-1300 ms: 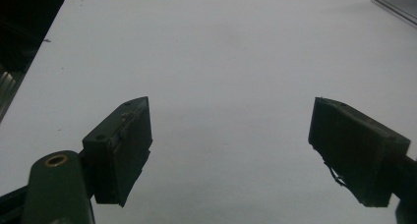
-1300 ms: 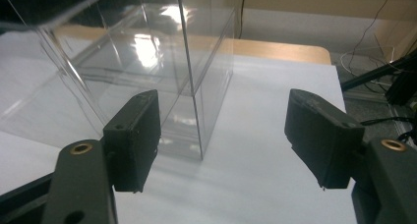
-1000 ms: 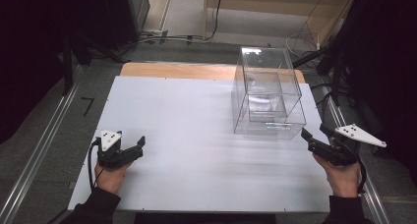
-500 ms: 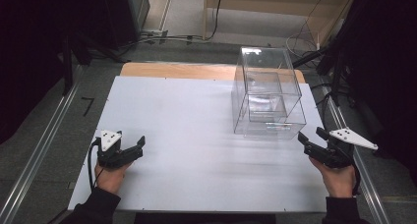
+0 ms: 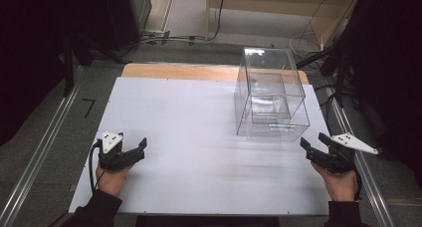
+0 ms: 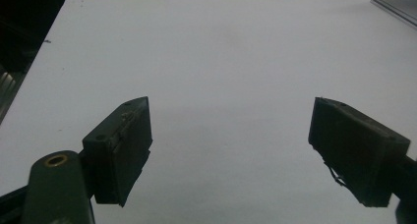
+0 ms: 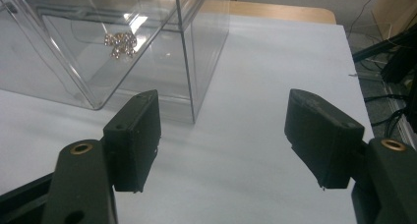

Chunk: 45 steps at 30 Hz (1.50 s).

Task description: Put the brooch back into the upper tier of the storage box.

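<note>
1. The clear plastic box [image 5: 271, 95] stands on the right far part of the white table [image 5: 199, 137], upright, with its open front toward the person.
2. Inside it there is a smaller clear drawer [image 5: 270, 103], which sits partly pulled out toward the near side.
3. In the right gripper view, a small heap of shiny metal beads [image 7: 121, 43] lies on a clear floor inside the box; I cannot tell exactly which level it is.
4. The right gripper [image 5: 314, 146] is near the front right corner of the box, just beside it but apart from it. Its jaws are spread wide and hold nothing.
5. In the right gripper view the near corner edge of the box rises between the two jaws, farther off, and the table is bare under them.
6. The left gripper [image 5: 141, 147] is low over the near left part of the table, well apart from the box. Its jaws are also spread wide with nothing between them.
7. A wooden board [image 5: 179, 70] shows behind the far edge of the white table.
</note>
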### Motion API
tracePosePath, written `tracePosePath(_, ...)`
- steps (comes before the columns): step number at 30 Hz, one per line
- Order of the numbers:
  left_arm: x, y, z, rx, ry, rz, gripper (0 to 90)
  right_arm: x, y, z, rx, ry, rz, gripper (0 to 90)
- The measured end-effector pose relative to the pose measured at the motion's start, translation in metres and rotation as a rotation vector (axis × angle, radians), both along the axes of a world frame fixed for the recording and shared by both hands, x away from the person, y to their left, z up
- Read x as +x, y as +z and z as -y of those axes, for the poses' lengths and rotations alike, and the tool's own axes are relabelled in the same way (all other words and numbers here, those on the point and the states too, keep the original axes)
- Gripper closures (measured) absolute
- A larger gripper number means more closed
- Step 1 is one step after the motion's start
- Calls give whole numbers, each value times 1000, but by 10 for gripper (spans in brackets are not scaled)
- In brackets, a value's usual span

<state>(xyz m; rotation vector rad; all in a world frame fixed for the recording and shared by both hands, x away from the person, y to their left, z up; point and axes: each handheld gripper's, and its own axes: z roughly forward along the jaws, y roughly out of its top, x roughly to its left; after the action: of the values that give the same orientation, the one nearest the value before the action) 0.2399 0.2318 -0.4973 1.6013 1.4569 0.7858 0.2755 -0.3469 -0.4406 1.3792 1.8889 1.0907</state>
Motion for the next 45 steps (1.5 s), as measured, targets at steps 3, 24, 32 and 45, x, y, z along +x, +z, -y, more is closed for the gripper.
tracePosePath(3,0,0,0,0,-1,0,175,0,-4,-1,-6,2,-10,279)
tracePosePath(24,0,0,0,2,-1,0,175,-3,-13,-1,-9,9,-34,278)
tracePosePath(32,0,0,0,3,0,0,175,-5,-15,-1,-9,9,-36,278)
tracePosePath(45,0,0,0,2,0,0,175,-8,-20,3,-8,1,-52,279)
